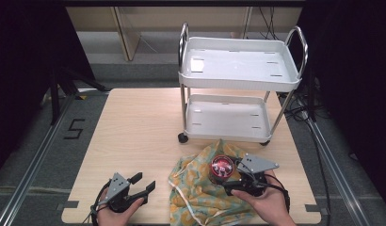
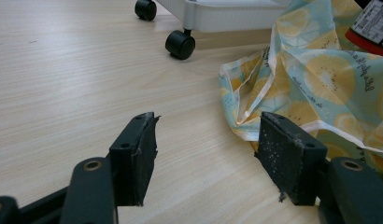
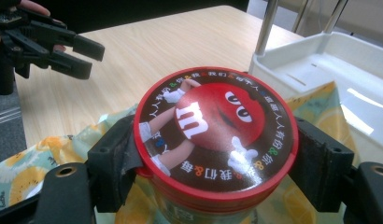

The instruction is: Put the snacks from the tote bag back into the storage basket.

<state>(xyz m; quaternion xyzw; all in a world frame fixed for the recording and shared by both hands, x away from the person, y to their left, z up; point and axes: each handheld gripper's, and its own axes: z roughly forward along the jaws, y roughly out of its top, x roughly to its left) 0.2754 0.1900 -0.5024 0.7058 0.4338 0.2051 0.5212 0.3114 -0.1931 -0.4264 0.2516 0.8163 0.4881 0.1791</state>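
We hold a round candy tin in the right gripper over a lemon-print cloth bag.

Our right gripper's two black jaws press on opposite sides of the tin just under its red lid, which shows a red cartoon candy figure; the tin sits upright above the crumpled bag at the near right of the wooden table. Our left gripper rests low at the near left, jaws spread wide and holding nothing, just beside the bag's edge. A white two-shelf trolley stands beyond the bag.
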